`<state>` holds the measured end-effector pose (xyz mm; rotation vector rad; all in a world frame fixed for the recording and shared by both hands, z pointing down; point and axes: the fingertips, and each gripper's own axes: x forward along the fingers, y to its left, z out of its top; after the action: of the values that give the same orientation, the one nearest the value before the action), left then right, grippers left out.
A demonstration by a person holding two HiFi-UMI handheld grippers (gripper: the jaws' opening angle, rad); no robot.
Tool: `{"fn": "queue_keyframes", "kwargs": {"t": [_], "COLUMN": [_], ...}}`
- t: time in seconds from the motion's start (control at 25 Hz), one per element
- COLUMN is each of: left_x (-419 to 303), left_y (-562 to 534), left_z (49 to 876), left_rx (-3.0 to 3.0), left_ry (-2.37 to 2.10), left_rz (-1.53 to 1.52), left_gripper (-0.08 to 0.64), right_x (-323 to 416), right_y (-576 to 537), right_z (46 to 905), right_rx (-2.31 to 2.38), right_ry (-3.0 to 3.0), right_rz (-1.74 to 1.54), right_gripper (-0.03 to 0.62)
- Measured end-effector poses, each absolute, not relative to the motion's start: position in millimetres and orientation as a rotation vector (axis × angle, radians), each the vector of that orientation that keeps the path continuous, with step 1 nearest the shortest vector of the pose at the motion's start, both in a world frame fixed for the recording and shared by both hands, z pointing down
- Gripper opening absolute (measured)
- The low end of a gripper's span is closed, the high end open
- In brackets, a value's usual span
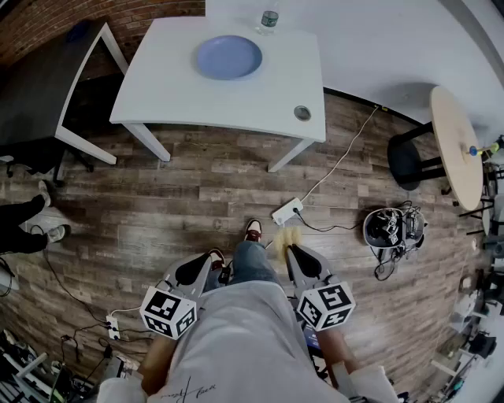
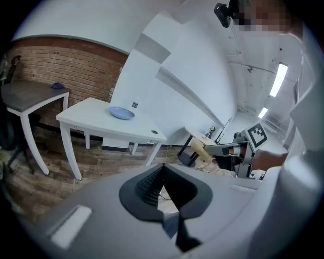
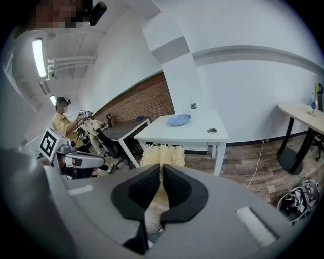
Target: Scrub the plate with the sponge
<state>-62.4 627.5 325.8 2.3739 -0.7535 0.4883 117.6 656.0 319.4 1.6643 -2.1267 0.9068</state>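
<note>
The blue plate (image 1: 228, 57) lies on the white table (image 1: 173, 86) far ahead of me, across the wood floor. It also shows small in the left gripper view as plate (image 2: 121, 113) and in the right gripper view as plate (image 3: 178, 120). My right gripper (image 1: 293, 253) is held low near my legs, shut on a pale yellow sponge (image 1: 287, 236). That sponge (image 3: 162, 154) sticks out past the right gripper (image 3: 161, 169). My left gripper (image 1: 213, 260) hangs beside it, and this left gripper (image 2: 163, 168) is shut with nothing in it.
A water bottle (image 1: 268, 20) stands behind the plate, and a cable hole (image 1: 302, 112) sits at the table's near right corner. A dark table (image 1: 47, 86) is at left, a round wooden table (image 1: 457, 146) and black stool (image 1: 408, 161) at right. A power strip (image 1: 287, 211) lies on the floor.
</note>
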Motion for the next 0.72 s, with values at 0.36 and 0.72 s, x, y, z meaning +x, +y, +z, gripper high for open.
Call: {"fn": "queue_keyframes", "kwargs": {"t": [0.36, 0.72], "left_x": [-4.0, 49.2], "left_y": [563.3, 487.1], "left_z": [328.6, 309.7], "left_rx": [2.377, 2.373], "left_ry": [-0.785, -0.882], "left_rz": [0.506, 0.539], "left_gripper": [0.009, 0.011], "right_x": [155.2, 201.5], "right_y": [589.1, 507.7], "right_z": [331.3, 330.1], "right_rx": [1.563, 1.509], "right_ry": [-2.212, -2.356], "right_rz": [0.925, 0.944], "right_gripper": [0.018, 0.02]}}
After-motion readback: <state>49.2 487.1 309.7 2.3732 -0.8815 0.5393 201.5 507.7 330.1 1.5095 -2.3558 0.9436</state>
